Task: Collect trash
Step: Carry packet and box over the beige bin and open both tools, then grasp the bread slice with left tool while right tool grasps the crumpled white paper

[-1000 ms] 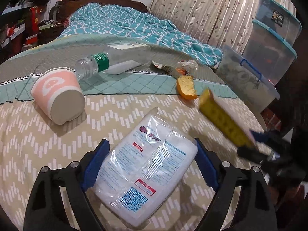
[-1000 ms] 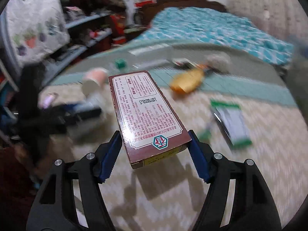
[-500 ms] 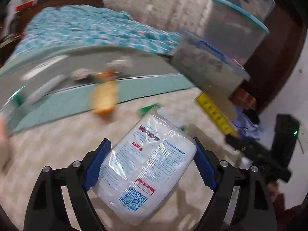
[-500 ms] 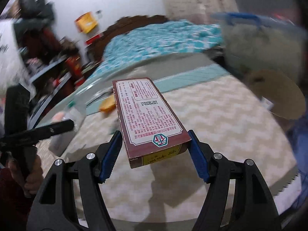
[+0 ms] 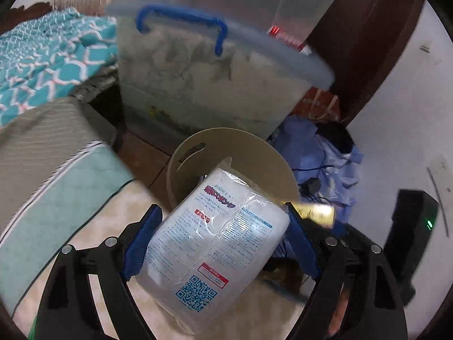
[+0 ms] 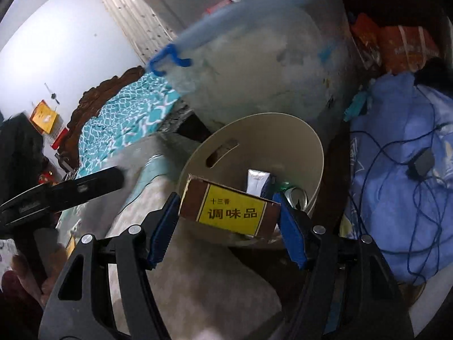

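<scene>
In the left wrist view, the left tool [image 5: 220, 243] is clamped on a clear plastic packet [image 5: 212, 252] with printed text and a QR code, held above the bed [image 5: 56, 198] edge; the beige bin [image 5: 226, 153] sits just beyond at 12 o'clock, a translucent storage tub [image 5: 215, 85] behind it. In the right wrist view, the right tool [image 6: 229, 221] is clamped on a brown box [image 6: 232, 209] with a yellow label, held at the bin's [image 6: 254, 136] near rim. Inside the bin lie a silver pouch [image 6: 257, 180] and a can [image 6: 296, 197]. Blue cloth [image 6: 396, 198] with a cable lies at 3 o'clock.
</scene>
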The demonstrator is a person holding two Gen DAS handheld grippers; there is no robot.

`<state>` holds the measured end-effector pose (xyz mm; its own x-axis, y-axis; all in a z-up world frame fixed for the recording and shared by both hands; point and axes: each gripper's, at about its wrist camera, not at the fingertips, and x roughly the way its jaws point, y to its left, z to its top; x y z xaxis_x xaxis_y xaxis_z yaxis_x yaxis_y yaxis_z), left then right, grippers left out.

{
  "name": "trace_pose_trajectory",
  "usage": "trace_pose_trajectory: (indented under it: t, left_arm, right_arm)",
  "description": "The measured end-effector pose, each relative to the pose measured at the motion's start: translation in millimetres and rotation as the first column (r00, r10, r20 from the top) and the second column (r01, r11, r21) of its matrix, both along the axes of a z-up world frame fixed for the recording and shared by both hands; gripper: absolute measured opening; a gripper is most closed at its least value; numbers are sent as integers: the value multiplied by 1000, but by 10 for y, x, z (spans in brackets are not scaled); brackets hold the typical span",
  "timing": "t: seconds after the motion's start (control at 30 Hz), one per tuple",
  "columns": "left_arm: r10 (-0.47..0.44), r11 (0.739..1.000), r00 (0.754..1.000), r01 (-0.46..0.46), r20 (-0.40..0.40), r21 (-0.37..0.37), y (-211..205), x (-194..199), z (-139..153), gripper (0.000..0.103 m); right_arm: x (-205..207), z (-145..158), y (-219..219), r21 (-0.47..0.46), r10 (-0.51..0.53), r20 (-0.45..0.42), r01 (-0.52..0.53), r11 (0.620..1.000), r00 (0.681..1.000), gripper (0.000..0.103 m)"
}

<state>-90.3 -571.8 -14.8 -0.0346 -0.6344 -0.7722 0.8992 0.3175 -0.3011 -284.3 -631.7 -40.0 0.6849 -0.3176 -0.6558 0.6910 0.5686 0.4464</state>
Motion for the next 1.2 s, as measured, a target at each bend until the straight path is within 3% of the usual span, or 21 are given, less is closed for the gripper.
trace_pose_trajectory:
  t: [0.1, 0.17, 0.27, 0.5, 0.67, 0.73, 0.9, 0.97, 1.07, 1.2]
  left_arm:
    - [28, 996, 999, -25, -31, 81, -322, 55, -204, 86]
    - [57, 994, 996, -50, -66, 102, -387, 110, -257, 86]
    - [66, 997, 993, -61, -102, 56, -332, 144, -169, 90]
    - [93, 995, 992, -94, -80, -12, -162, 160, 127, 94]
    - [103, 990, 989, -113, -103, -89, 285, 197, 369, 94]
    - [101, 987, 991, -110, -83, -114, 576, 173, 446, 94]
    - [120, 982, 993, -118, 4, -145, 1551, 163, 447, 88]
    - [171, 978, 985, -164, 39, -132, 1999, 259, 393, 85]
    - [334, 941, 932, -323, 143, -99, 2631, 521, 316, 81]
    - [548, 830, 815, -558, 188, -3, 3218, 1080, 47, 81]
  right_arm:
    - [87, -92, -86, -1, -26, -51, 26, 1000, 998, 75]
    - [-19, -119, -120, 24, -47, -4, 47, 999, 999, 84]
    - [-121, -119, -127, 8, -91, 32, 91, 996, 995, 87]
    - [-200, -101, -14, 6, -124, 73, 124, 992, 990, 87]
    - [-237, 5, 144, -6, -123, 105, 124, 992, 987, 86]
    - [-176, 56, 230, -12, -91, 121, 93, 996, 989, 83]
    - [290, 137, 562, -37, 121, 108, -117, 992, 987, 47]
    - [564, 145, 744, -40, 221, 88, -218, 975, 971, 40]
    - [979, 187, 1002, -58, 337, 52, -334, 941, 940, 40]
    - [1672, 284, 1330, -50, 506, 6, -505, 862, 863, 46]
